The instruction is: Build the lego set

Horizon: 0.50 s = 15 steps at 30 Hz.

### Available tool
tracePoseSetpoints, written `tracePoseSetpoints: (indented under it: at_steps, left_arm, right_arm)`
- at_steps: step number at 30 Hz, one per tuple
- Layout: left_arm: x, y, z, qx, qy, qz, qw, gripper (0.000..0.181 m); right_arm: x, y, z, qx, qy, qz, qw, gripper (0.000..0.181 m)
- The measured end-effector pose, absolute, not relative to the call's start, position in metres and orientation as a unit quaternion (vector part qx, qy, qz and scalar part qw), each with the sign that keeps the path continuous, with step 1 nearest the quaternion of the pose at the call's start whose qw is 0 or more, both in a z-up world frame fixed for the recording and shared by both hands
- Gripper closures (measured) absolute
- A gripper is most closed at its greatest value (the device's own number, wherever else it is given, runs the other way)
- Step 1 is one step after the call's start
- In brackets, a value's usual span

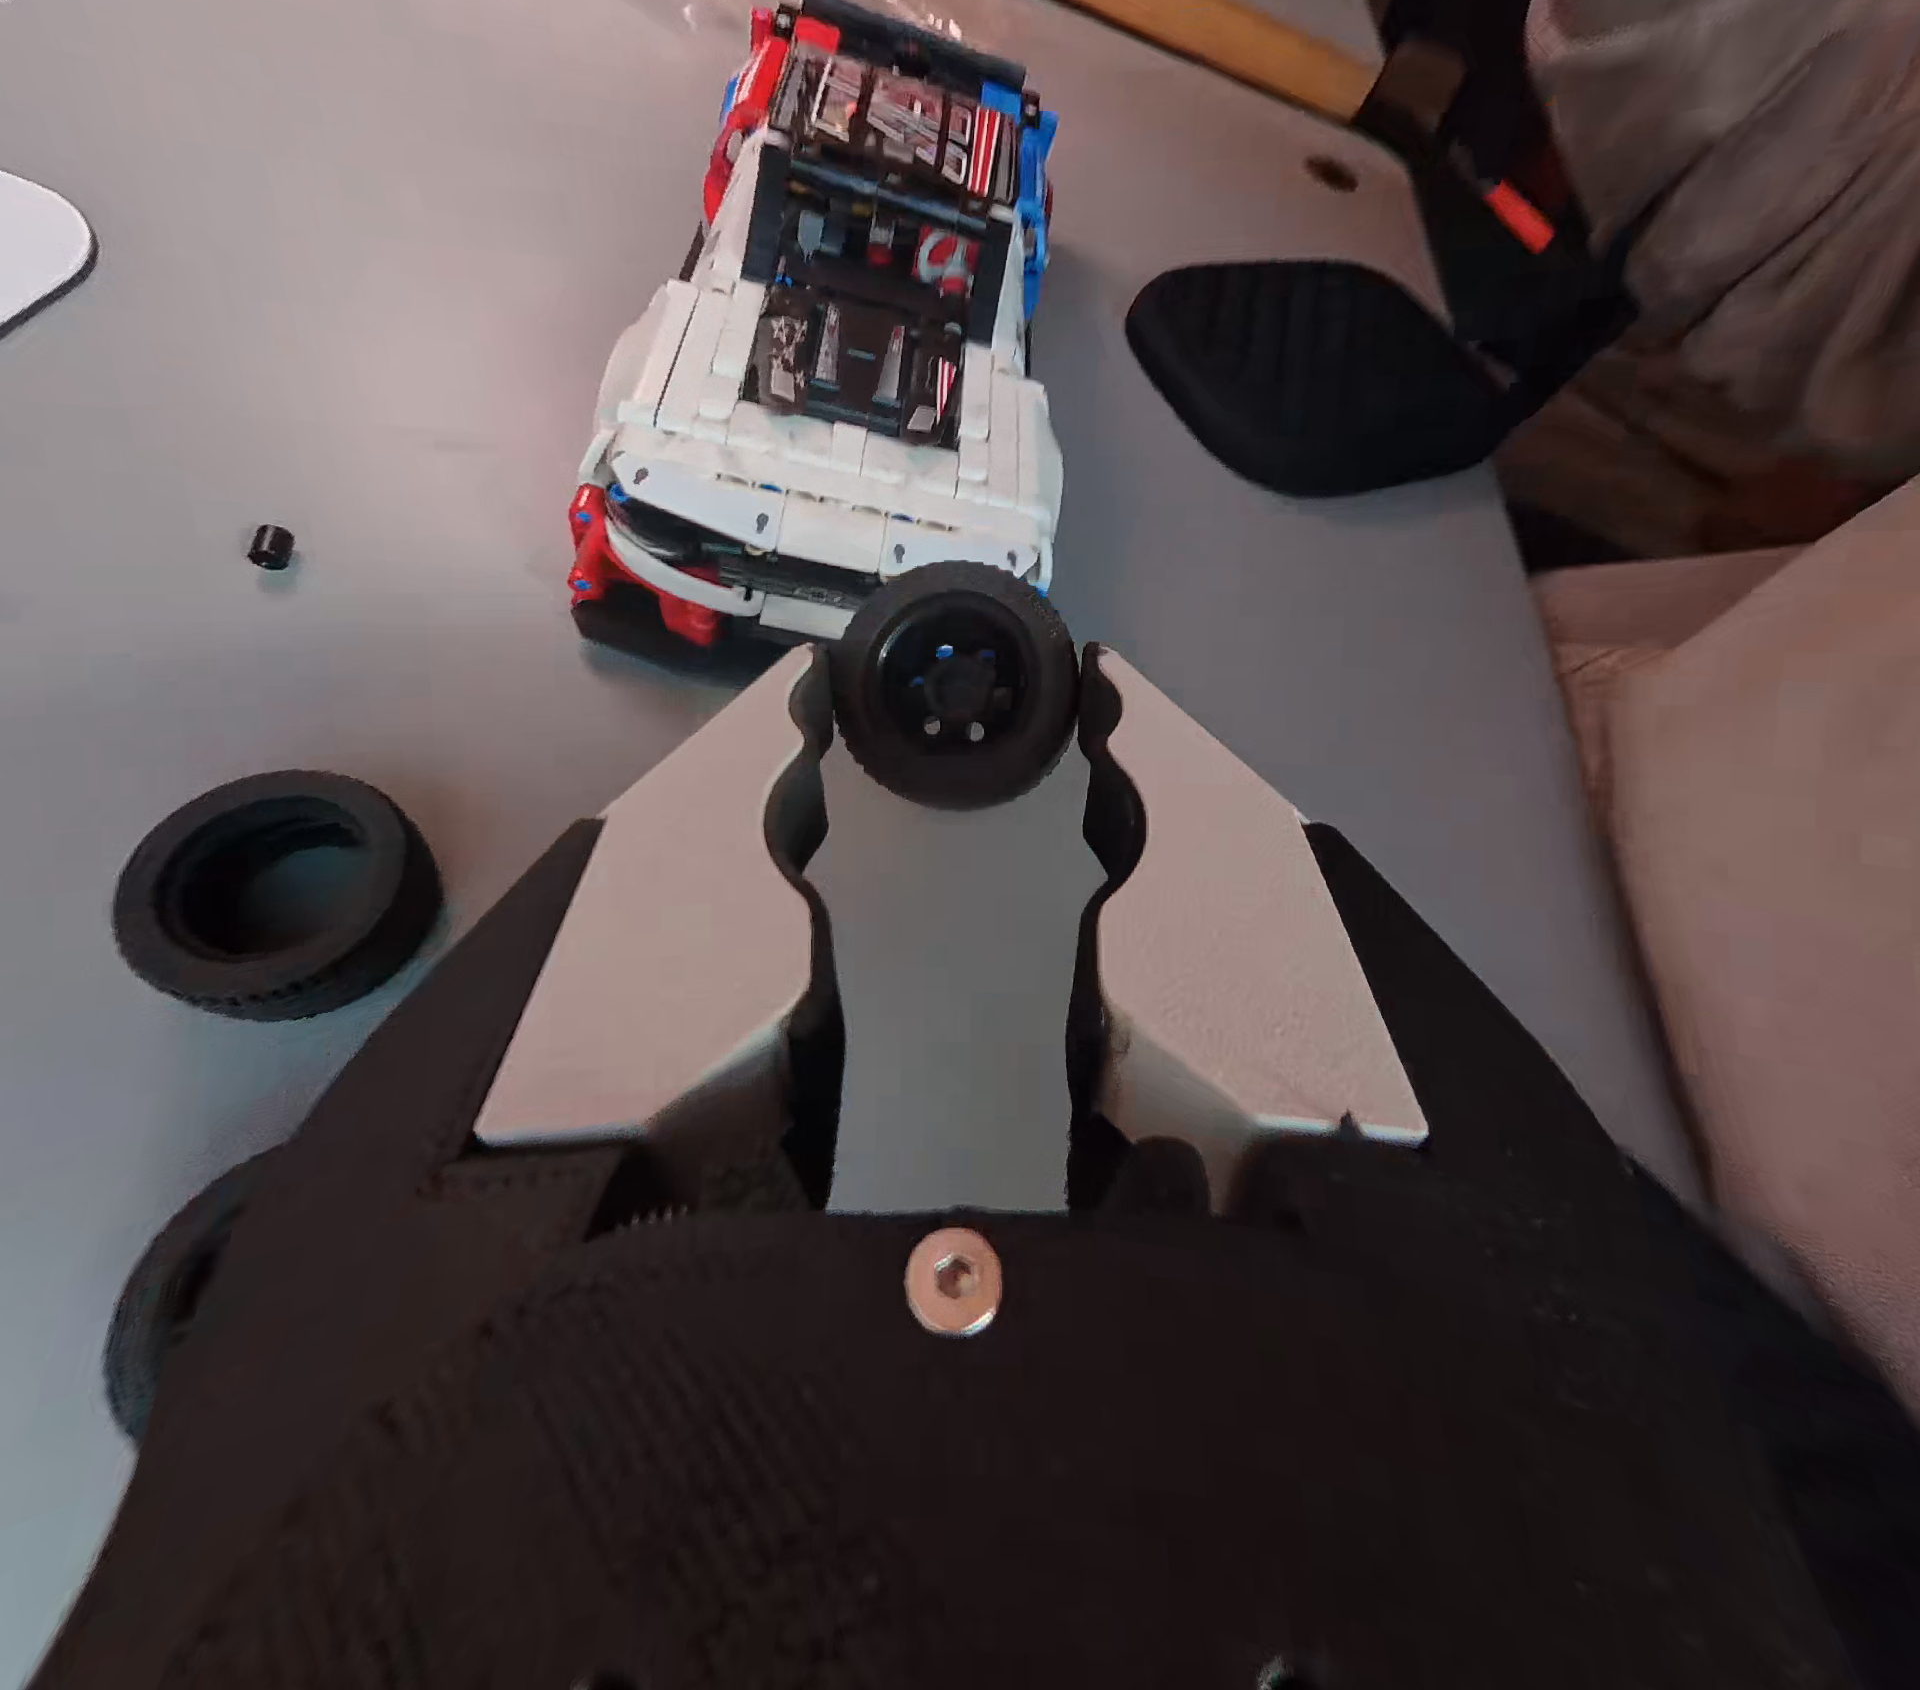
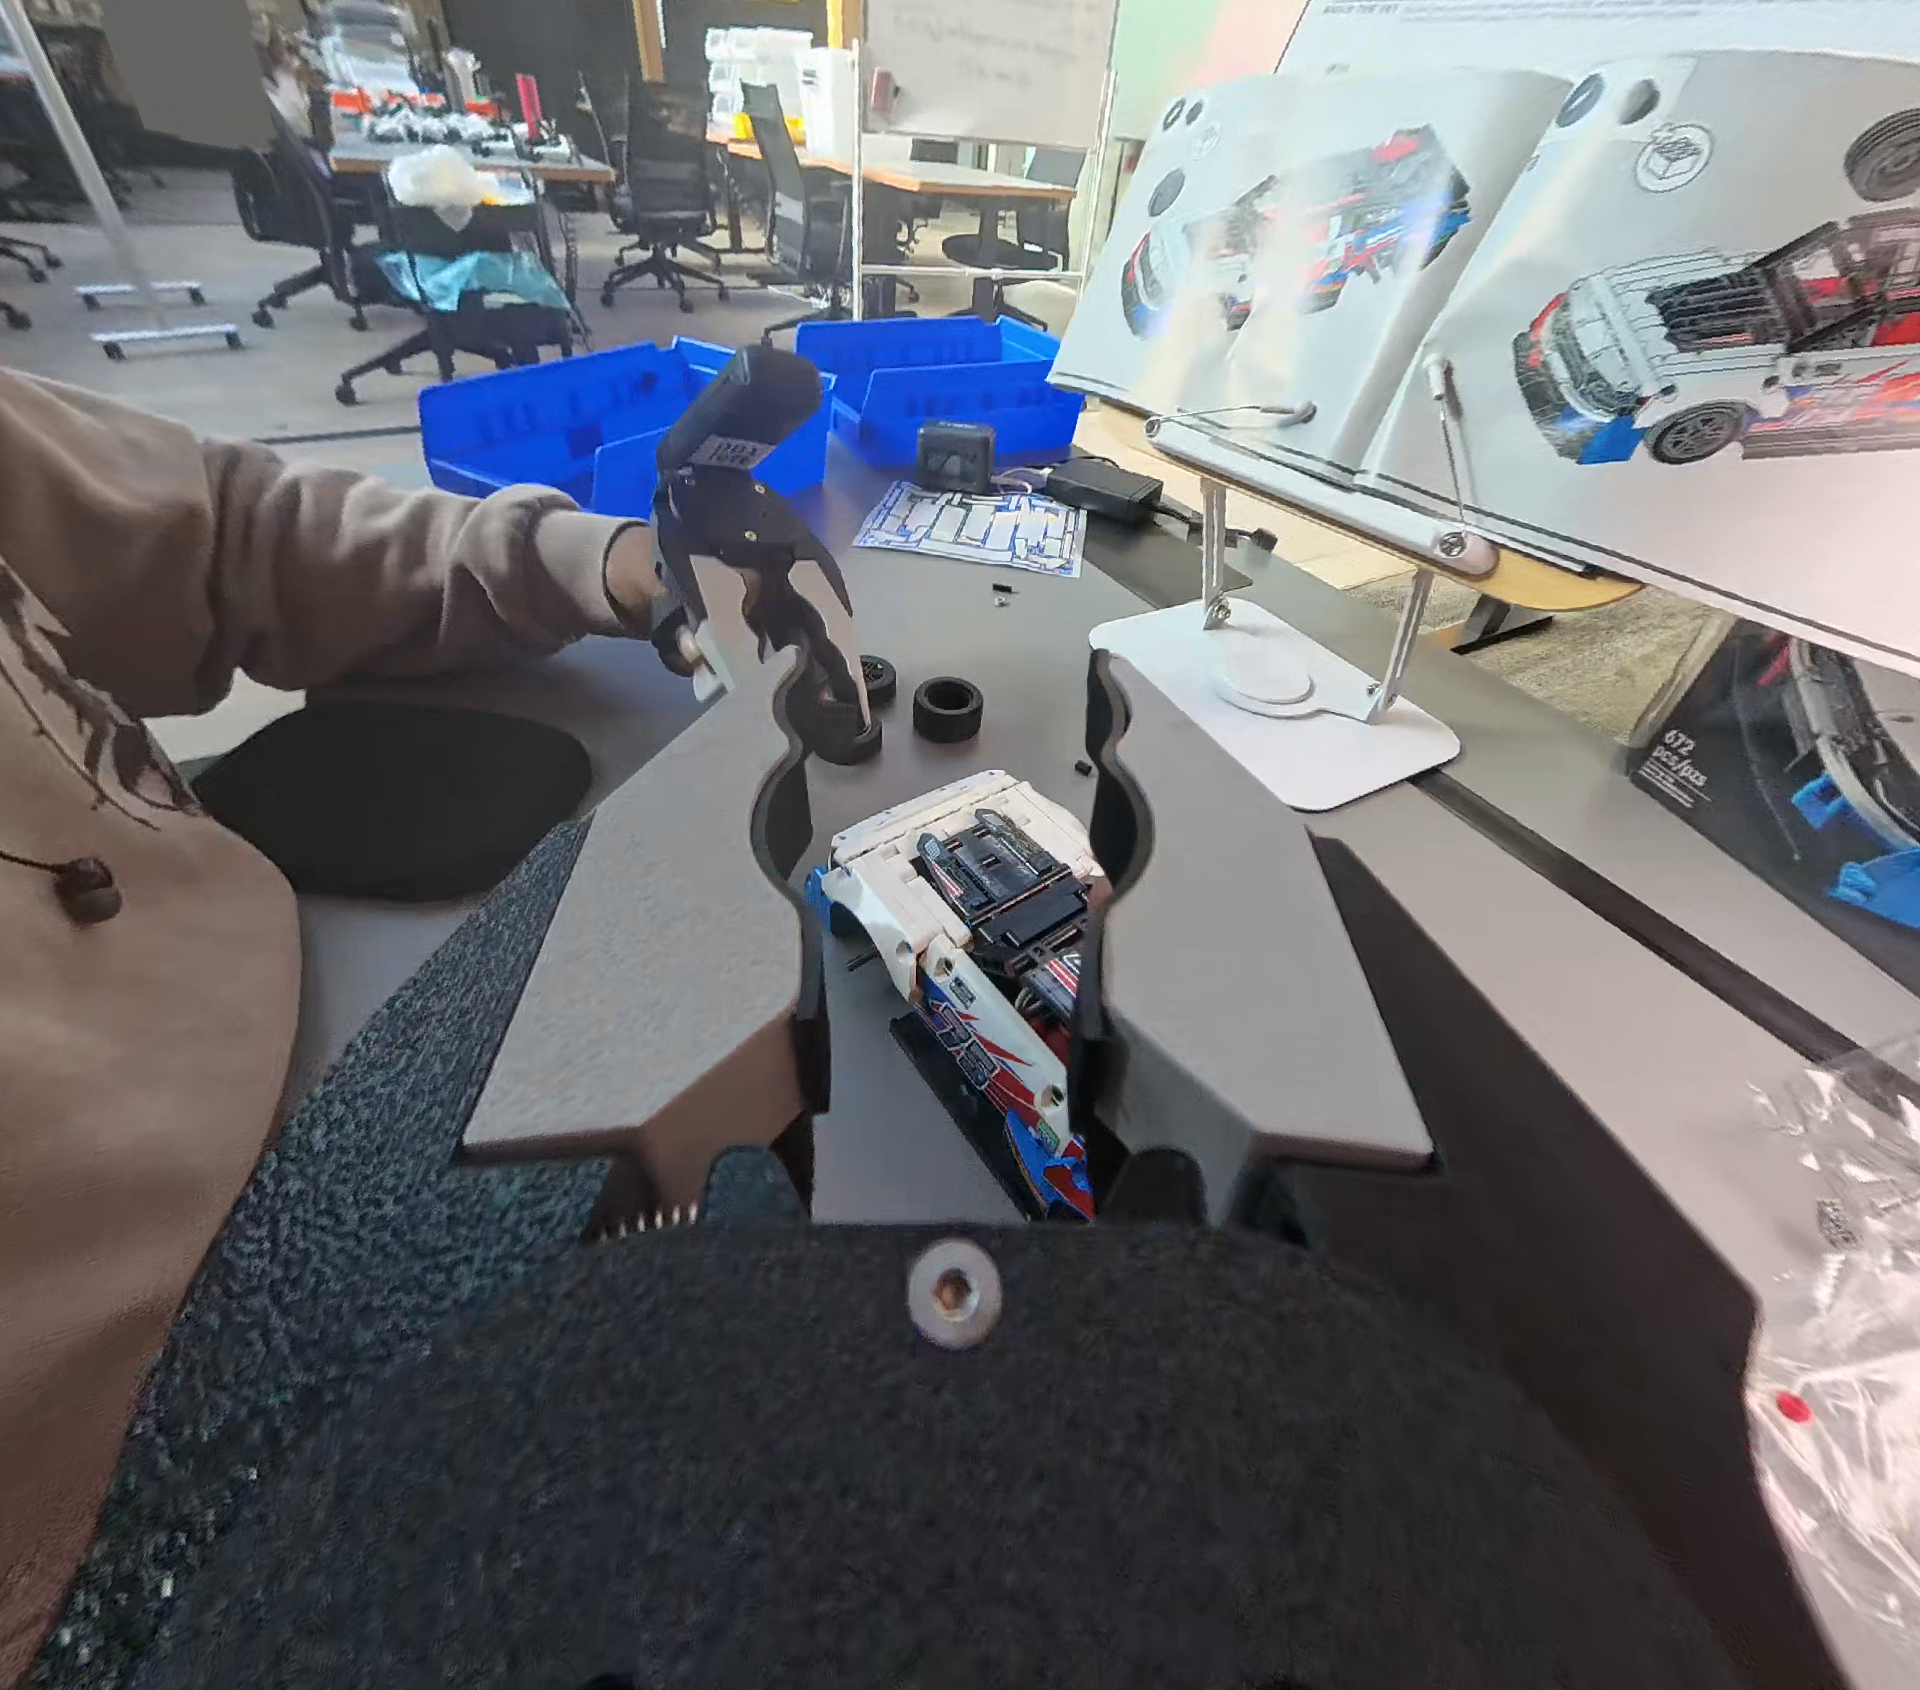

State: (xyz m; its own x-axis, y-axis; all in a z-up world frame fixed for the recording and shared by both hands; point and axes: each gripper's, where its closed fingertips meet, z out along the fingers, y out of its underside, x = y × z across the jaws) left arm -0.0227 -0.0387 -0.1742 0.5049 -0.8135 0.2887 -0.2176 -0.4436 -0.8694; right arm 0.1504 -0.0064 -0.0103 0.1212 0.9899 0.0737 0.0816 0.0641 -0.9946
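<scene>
The left gripper (image 1: pixel 954 710) pinches an assembled wheel (image 1: pixel 954 684) just short of the car's (image 1: pixel 831 352) nose, the car's length running straight ahead

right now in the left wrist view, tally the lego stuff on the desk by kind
lego car: 1
wheel with rim, held in the left hand-held gripper: 1
bare tyre: 1
half-hidden tyre, rim cannot be told: 1
small black piece: 1
total: 5
</scene>
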Motion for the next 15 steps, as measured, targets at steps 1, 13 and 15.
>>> tracePoseSetpoints:
  at_steps: [1, 13, 15]
  left_arm:
    - [-0.019, -0.040, -0.167, -0.757, 0.317, -0.395, 0.413, 0.135]
    - [0.021, -0.048, -0.081, -0.552, 0.104, -0.748, 0.354, 0.135]
    - [0.025, -0.050, -0.076, -0.538, 0.098, -0.760, 0.351, 0.135]
  right_arm:
    - [0.145, -0.011, -0.017, -0.526, -0.517, 0.419, 0.530, 0.134]
    - [0.024, -0.052, -0.069, -0.381, -0.679, 0.162, 0.606, 0.130]
    - [0.012, -0.056, -0.081, -0.373, -0.703, 0.151, 0.587, 0.126]
